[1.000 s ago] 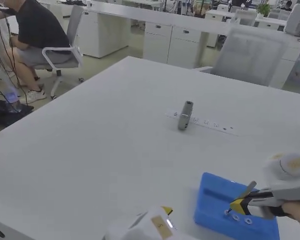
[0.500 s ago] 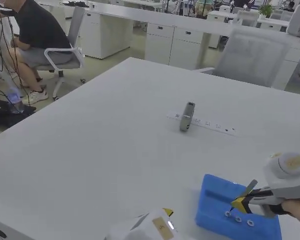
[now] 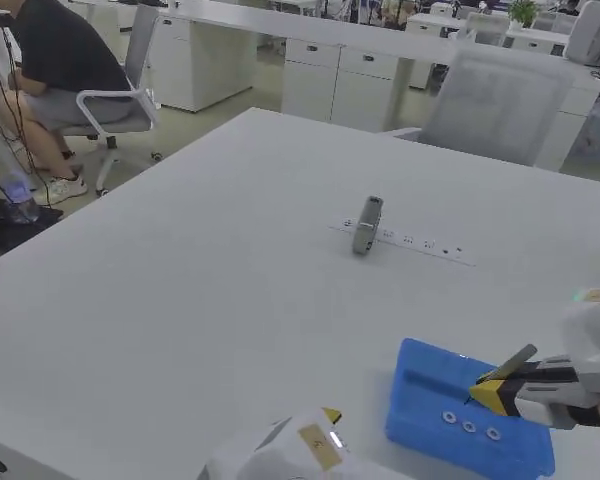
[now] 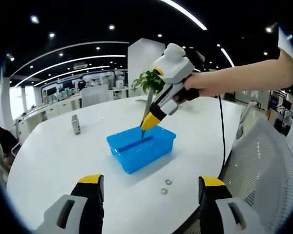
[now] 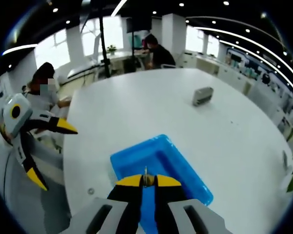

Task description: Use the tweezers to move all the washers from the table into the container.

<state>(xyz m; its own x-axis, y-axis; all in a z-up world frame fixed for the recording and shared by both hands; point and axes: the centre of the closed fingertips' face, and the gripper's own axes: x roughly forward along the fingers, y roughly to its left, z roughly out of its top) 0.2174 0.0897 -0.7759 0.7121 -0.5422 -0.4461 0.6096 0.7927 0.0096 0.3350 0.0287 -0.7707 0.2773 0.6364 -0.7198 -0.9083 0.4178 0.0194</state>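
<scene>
Tweezers over container
Right fingers clamped on tweezers, left fingers wide; two washers on counter. Release low, then pinch singly by edge.

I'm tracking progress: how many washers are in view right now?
5 washers: three inside the blue container, two on the table just outside it. More may be hidden.

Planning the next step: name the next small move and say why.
Probably lift the right claw and carry the tweezers to the two washers on the table beside the blue container: three washers already lie inside, and the tweezers' tip hangs over it.
</scene>
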